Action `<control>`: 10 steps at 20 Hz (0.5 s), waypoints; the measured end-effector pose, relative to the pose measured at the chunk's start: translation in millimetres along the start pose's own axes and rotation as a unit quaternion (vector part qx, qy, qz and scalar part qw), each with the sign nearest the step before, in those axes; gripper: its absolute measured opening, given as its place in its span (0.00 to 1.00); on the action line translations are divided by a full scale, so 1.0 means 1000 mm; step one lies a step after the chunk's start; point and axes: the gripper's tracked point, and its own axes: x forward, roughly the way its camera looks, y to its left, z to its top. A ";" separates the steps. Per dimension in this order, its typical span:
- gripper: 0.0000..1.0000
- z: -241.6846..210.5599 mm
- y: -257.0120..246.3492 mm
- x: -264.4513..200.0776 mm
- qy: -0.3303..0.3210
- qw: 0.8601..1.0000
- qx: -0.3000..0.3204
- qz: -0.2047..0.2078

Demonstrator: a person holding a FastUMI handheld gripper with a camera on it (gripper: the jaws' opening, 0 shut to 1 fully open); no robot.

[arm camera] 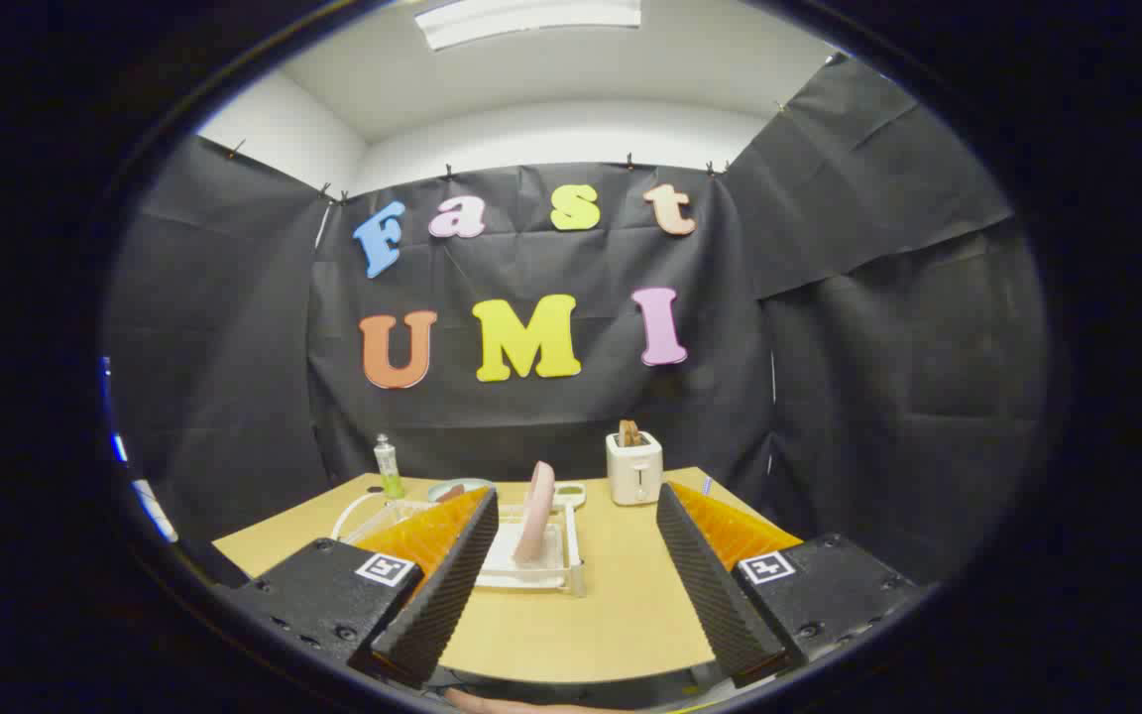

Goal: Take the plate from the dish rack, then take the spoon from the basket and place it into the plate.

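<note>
Big black cloth wall point(551, 397) behind everything, white ceiling with a long light point(528, 18) up top. Below that, a tan wooden table point(571, 615) reaching from the wall toward the camera.

Next in size, the gripper point(571, 516), low and close, held above the near part of the table. Fingers point(442, 585) spread wide apart, gripping nothing, touching nothing. Bare table between them near the camera.

Farther on, a white dish rack point(529, 560) sitting on the table, just ahead of the fingers and partly behind the left one. Inside it, a pink plate point(535, 524) standing up on its edge, seen from the side, leaning a little. Plate between the two fingers in the view, closer to the left one, but beyond the tips.

To the right of the rack, near the wall, a small white toaster point(634, 468) with a brown slice of toast point(629, 433) poking out the top.

Behind the rack, a pale round bowl or basket point(459, 489) with something brown in it, too small and too hidden to name. Spoon not clear enough to pick out.

Left of that, a little clear bottle point(389, 467) with green at the bottom, standing up by the wall.
</note>
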 end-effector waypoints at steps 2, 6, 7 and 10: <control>1.00 -0.003 0.000 0.001 0.003 1.000 -0.003 0.001; 1.00 -0.008 -0.001 0.004 0.010 1.000 -0.008 0.002; 1.00 -0.009 -0.001 0.004 0.011 1.000 -0.010 0.003; 1.00 -0.012 -0.002 0.005 0.014 1.000 -0.010 0.004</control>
